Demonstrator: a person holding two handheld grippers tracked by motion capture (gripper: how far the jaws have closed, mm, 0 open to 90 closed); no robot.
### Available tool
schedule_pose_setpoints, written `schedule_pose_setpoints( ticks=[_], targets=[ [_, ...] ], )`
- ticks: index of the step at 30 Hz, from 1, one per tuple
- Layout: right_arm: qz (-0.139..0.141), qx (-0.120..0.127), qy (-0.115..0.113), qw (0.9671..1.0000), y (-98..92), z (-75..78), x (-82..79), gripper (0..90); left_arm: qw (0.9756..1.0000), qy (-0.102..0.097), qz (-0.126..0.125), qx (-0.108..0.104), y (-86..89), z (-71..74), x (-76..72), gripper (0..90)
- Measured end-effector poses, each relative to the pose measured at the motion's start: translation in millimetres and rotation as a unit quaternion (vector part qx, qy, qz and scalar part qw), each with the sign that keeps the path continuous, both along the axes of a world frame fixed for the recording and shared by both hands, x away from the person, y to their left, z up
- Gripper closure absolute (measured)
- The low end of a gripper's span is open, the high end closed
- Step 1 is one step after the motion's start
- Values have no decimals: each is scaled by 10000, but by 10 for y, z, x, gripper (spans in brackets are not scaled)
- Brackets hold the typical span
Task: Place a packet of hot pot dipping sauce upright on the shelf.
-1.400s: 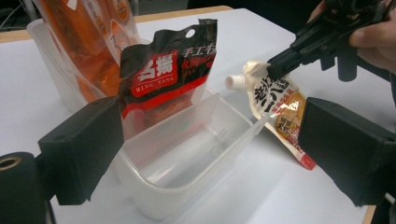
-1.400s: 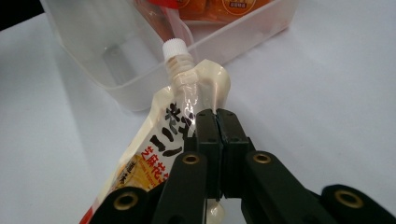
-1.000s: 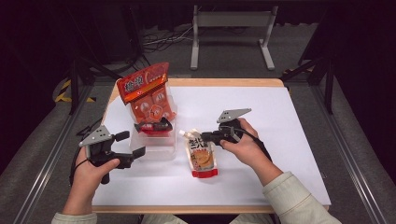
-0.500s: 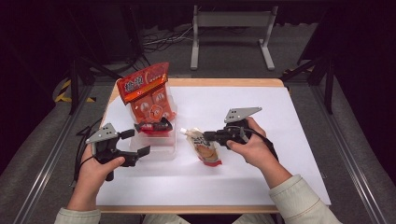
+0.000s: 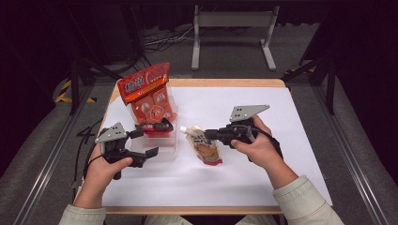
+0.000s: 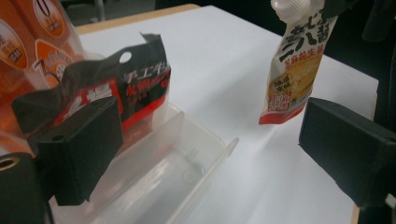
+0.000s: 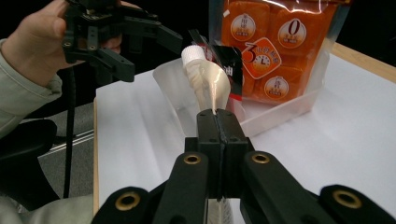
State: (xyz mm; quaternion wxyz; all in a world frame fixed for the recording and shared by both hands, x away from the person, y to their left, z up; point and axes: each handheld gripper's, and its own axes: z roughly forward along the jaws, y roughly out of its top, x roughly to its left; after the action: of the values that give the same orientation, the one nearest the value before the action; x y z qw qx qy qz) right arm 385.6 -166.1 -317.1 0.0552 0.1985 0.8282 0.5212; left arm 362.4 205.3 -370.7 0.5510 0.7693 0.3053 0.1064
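The right gripper (image 5: 207,134), clenched on the spouted pouch's (image 5: 204,149) thin edge above the table (image 5: 291,140), risked slippage, while the left gripper (image 5: 146,142) stood released.

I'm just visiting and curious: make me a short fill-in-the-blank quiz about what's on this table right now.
1. The right gripper is shut on the edge of a spouted pouch with a ______ screw cap.
2. The big orange snack bag stands in a clear plastic ______.
3. The left gripper has its jaws ______, with nothing between them.
4. The pouch hangs ______ of the table's white surface, not resting on it.

Missing words: white; container; open; clear
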Motion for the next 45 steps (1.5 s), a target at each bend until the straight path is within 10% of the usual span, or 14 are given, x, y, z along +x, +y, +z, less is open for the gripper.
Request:
schedule_pose_setpoints(
  ticks=[8, 22, 45],
  targets=[
    [132, 183, -107, 9997, 52, 105, -44, 900, 9986, -120, -288, -421, -112, -14, 18, 44],
    [350, 611, -272, 9971, 174, 149, -103, 900, 9947, -430, -921, -170, -306, -24, -30, 59],
    [787, 718, -460, 9932, 460, 83, -158, 900, 9876, -489, -1380, -573, -461, 19, -62, 235]
  ],
)
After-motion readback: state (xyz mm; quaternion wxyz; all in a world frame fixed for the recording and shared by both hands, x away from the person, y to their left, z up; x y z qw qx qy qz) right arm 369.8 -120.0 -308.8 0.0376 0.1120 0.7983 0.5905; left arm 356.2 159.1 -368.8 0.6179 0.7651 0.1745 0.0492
